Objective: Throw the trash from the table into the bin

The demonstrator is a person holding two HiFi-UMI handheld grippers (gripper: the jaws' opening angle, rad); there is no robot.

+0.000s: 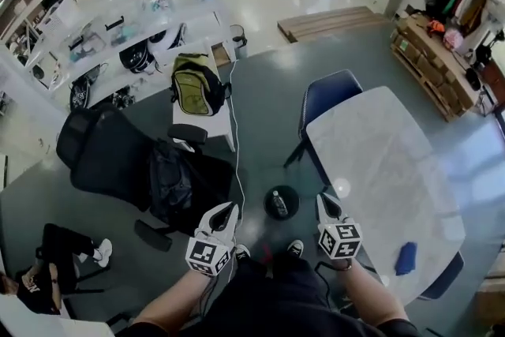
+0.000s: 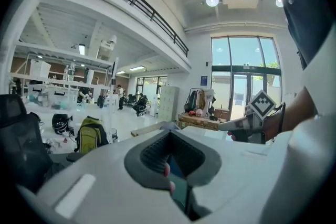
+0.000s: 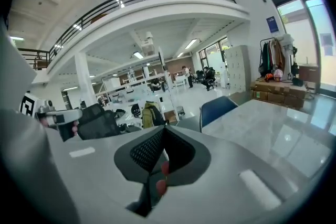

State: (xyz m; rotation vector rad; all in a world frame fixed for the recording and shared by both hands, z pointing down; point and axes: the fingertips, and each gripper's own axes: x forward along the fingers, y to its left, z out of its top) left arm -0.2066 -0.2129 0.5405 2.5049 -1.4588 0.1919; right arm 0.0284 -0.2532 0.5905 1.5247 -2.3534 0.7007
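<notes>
The round black bin (image 1: 267, 196) stands on the floor just ahead of my feet, with a clear bottle (image 1: 279, 205) lying inside it. My left gripper (image 1: 229, 209) is held up to the left of the bin, jaws together and nothing between them. On the bin's right my right gripper (image 1: 323, 200) is also raised, shut and empty, close to the near-left corner of the white marble table (image 1: 379, 146). A blue cloth (image 1: 405, 257) lies near the table's front edge. The left gripper view shows the right gripper (image 2: 231, 125) beside it. The right gripper view shows the left gripper (image 3: 55, 115).
A blue chair (image 1: 330, 95) sits at the table's far end. A black office chair (image 1: 102, 154) with a dark bag stands to the left. A green backpack (image 1: 196, 84) rests on a white stool. A cable runs across the floor towards the bin. Shelves line the far left.
</notes>
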